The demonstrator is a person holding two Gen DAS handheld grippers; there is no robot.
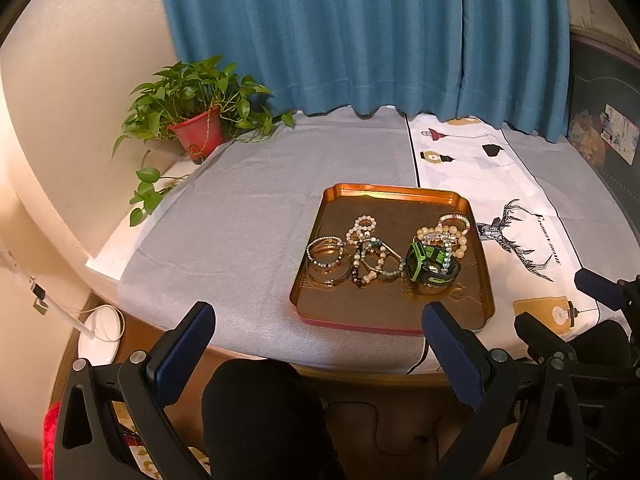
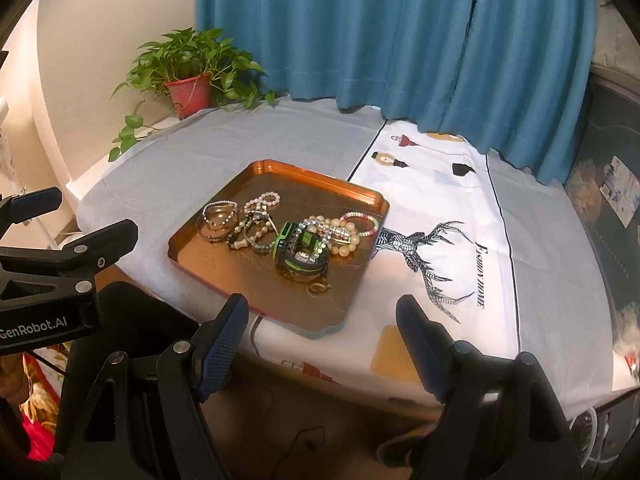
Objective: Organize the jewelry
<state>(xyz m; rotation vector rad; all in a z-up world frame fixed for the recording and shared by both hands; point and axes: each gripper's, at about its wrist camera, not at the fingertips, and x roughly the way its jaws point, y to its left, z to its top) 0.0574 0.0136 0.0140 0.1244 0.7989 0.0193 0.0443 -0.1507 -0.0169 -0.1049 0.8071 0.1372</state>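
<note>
Both the left gripper and right gripper hang with jaws spread, gripping nothing. Ahead of them, a shiny copper rectangular tray on the desk holds tangled beaded bracelets and a green-black watch.

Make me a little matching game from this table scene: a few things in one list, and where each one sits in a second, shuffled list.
Things:
1. green and black watch
2. potted plant
3. metal bangles
4. deer print

Places:
A. on the white cloth, right of the tray
B. far left corner of the table, by the curtain
C. left end of the jewelry pile in the copper tray
D. right part of the pile, with a beaded strand draped over it

Pairs: 1-D, 2-B, 3-C, 4-A
</note>
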